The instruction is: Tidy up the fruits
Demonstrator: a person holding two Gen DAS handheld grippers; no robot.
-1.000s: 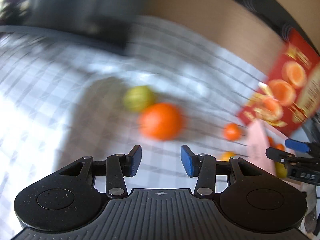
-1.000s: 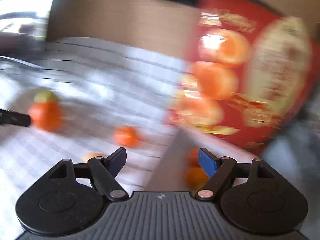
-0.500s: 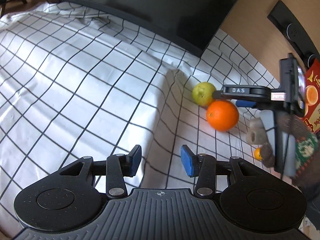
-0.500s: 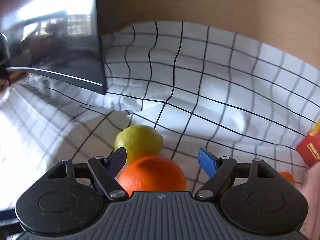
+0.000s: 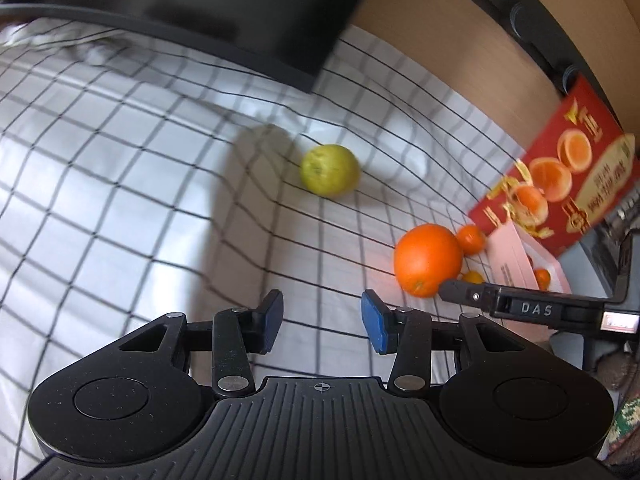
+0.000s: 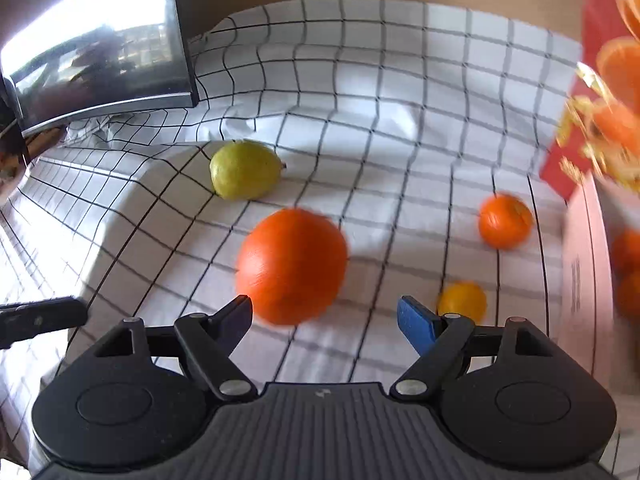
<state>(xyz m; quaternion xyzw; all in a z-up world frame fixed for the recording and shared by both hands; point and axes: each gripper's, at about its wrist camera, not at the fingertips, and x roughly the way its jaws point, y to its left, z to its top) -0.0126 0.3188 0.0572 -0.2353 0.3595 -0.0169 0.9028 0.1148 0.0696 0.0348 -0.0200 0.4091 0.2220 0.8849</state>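
Observation:
A large orange [image 6: 291, 265] lies on the checked cloth just ahead of my open right gripper [image 6: 325, 320], apart from its fingers; it also shows in the left wrist view [image 5: 427, 265]. A yellow-green fruit [image 6: 245, 169] lies farther back, also seen in the left wrist view [image 5: 329, 169]. A small orange [image 6: 505, 221] and a small yellow fruit [image 6: 461, 302] lie to the right. My left gripper [image 5: 322, 321] is open and empty over bare cloth. The right gripper's finger [image 5: 472, 294] reaches in by the large orange.
A red fruit box [image 5: 560, 184] with an open pink flap [image 6: 585, 272] stands at the right and holds several small oranges [image 6: 628, 252]. A dark monitor [image 6: 100, 52] stands at the back left. A wooden wall [image 5: 440, 40] runs behind.
The large orange has moved right, away from the green fruit and toward the box. My right gripper has pulled back with it; the left wrist view has swung right.

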